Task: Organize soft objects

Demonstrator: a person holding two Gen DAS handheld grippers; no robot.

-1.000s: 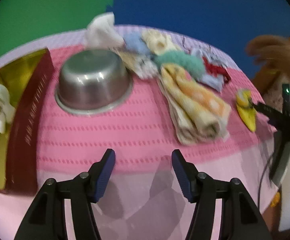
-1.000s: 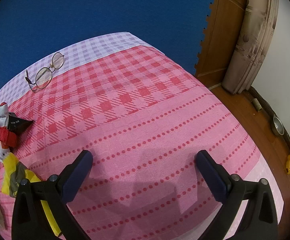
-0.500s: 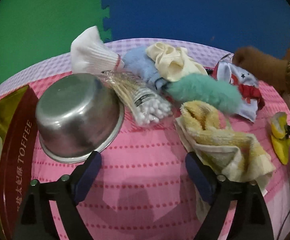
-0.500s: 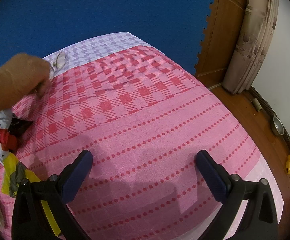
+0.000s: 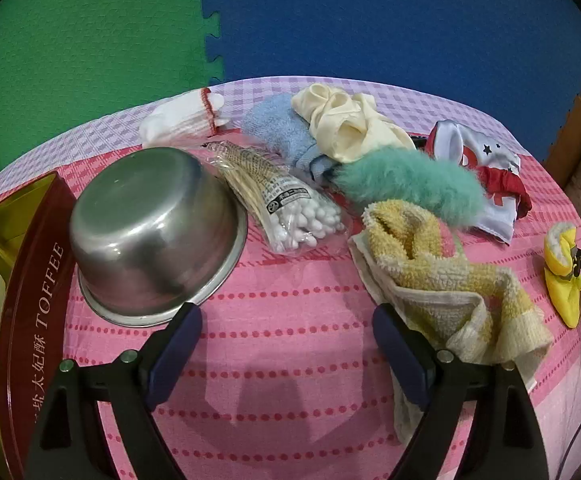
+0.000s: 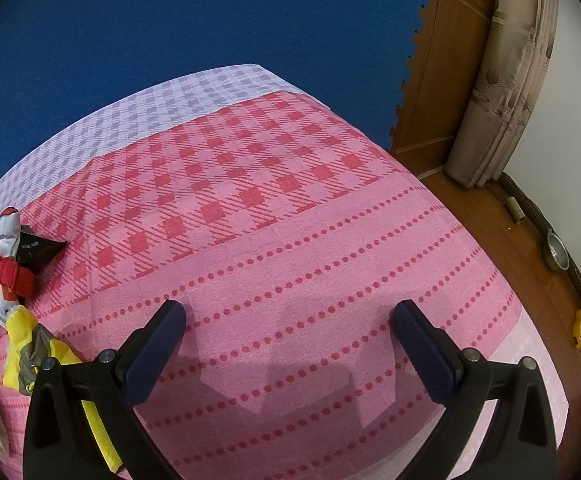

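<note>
My left tongs (image 5: 286, 344) stand wide apart with nothing between the pads, hanging low over the pink cloth of the worktop (image 5: 298, 280). My right tongs (image 6: 290, 336) are spread just as wide and empty, over a bare stretch of the same cloth, well apart from the pile.

The soft things lie in a loose cluster ahead of my left side. Nearest is the yellow terry towel (image 5: 442, 276), crumpled in a thick fold just beside my right-hand pad. Behind it lies the teal fluffy piece (image 5: 410, 184), then the cream cloth (image 5: 346, 124), the light blue cloth (image 5: 278, 128), a white knit glove (image 5: 182, 120) and a printed white-and-red fabric (image 5: 486, 164). A small yellow bootie (image 5: 562, 272) sits apart at the right.

I judge all of these light and limp; they will sag and trail when lifted, so I would pinch a bunched ridge, not a flat edge. The towel's raised fold is the thickest bite. The teal fur may slip, so I would take it mid-body. The upturned steel bowl (image 5: 150, 228), the bag of cotton swabs (image 5: 290, 208) and the toffee tin (image 5: 22, 300) are hard goods, best left alone.
</note>
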